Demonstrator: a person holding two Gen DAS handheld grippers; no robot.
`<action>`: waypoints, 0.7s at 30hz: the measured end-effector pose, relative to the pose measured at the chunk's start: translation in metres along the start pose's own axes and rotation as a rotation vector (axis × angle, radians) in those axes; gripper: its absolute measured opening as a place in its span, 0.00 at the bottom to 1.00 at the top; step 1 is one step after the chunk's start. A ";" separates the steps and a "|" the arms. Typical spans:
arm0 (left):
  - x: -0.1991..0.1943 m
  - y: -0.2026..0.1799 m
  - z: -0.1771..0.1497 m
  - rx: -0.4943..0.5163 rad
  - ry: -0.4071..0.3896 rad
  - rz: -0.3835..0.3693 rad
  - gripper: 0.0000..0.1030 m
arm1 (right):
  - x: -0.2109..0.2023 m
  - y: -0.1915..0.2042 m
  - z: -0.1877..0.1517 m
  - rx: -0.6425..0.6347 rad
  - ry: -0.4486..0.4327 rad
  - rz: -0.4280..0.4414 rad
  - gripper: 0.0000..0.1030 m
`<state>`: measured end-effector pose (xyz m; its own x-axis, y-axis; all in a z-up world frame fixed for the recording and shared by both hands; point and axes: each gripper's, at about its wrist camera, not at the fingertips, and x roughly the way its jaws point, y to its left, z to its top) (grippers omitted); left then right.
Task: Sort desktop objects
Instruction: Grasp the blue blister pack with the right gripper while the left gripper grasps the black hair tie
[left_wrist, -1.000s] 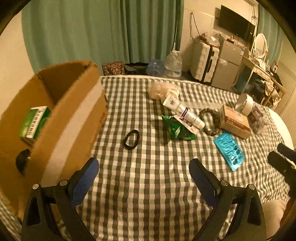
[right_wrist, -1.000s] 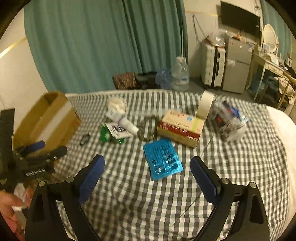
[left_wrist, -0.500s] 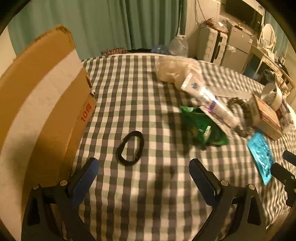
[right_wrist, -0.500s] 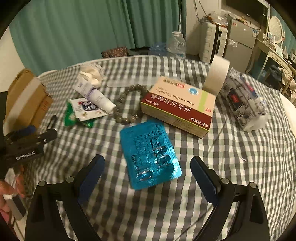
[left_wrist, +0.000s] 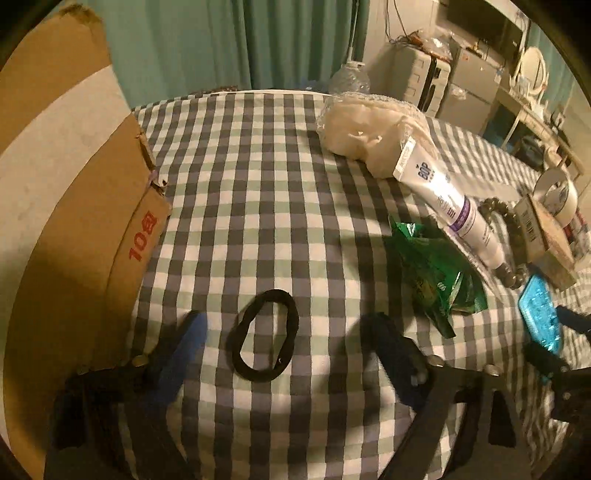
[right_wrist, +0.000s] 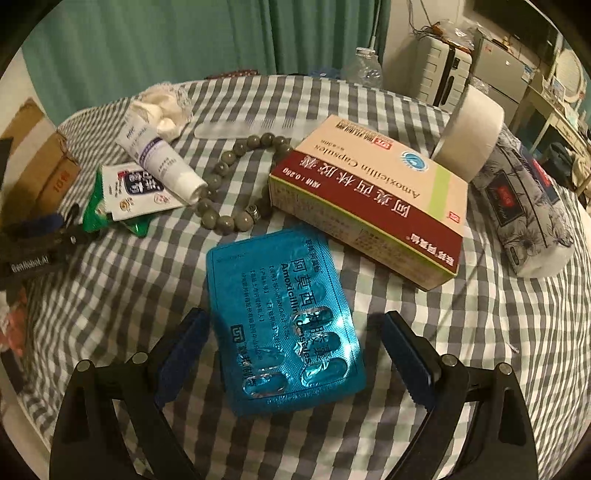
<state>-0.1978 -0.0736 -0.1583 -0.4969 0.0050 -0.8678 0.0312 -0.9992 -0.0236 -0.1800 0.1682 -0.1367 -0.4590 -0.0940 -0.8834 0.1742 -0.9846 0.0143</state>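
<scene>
Both tongs lower, spread — left tongs astride one hair tie, right tongs astride one blister pack.

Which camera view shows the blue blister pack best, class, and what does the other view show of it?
The right wrist view: the blue blister pack lies whole and face-up between the open right tongs, with print and capsules legible. The left wrist view shows the pack only as a foreshortened sliver near the right edge, partly hidden behind the other tool.

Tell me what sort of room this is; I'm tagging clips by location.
Probably a bedroom or small studio at home: teal curtains, a suitcase, and a dressing table with a round mirror stand behind the checked cloth.
</scene>
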 end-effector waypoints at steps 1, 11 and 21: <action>-0.003 0.004 0.000 -0.013 -0.004 -0.012 0.73 | 0.000 0.001 0.000 -0.006 0.000 -0.005 0.89; -0.028 0.003 -0.012 0.038 0.003 -0.025 0.06 | -0.016 -0.006 -0.009 0.051 -0.006 0.034 0.67; -0.079 -0.021 -0.024 0.049 -0.036 -0.077 0.06 | -0.069 -0.011 -0.023 0.154 -0.060 0.154 0.67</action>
<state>-0.1388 -0.0520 -0.1009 -0.5273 0.0814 -0.8458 -0.0505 -0.9966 -0.0644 -0.1304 0.1892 -0.0864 -0.4890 -0.2493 -0.8359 0.1137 -0.9683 0.2223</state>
